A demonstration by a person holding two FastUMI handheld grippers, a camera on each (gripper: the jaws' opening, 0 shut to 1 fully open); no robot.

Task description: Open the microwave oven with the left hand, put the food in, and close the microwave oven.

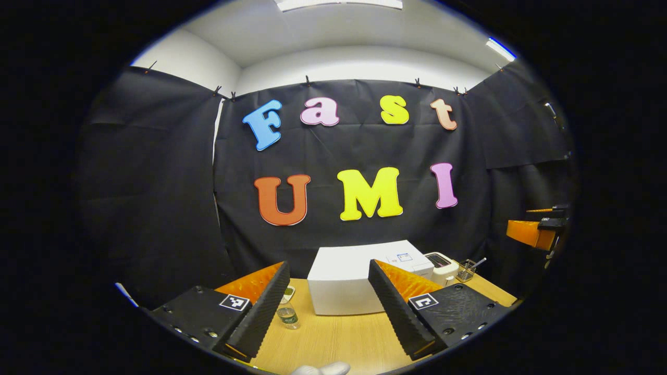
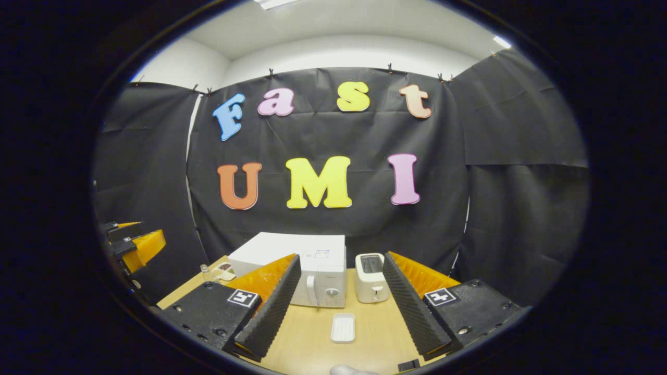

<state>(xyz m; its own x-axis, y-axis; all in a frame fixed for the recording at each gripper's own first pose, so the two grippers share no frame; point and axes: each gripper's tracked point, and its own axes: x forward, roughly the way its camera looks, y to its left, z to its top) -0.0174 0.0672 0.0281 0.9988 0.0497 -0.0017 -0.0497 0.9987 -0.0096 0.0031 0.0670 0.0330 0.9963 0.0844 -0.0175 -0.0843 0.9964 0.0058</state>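
White and boxy, the microwave (image 2: 307, 271) sits at the back of the wooden worktop (image 2: 307, 344) with its door closed, handle and knob on the front right. A toaster (image 2: 371, 277) stands just beside the microwave, and a small white tray (image 2: 343, 327) lies in front of it. Both the left hand-held gripper (image 1: 328, 304) and the right hand-held gripper (image 2: 338, 307) hover spread apart, empty. Opening has likely not begun; next the left must reach the handle.
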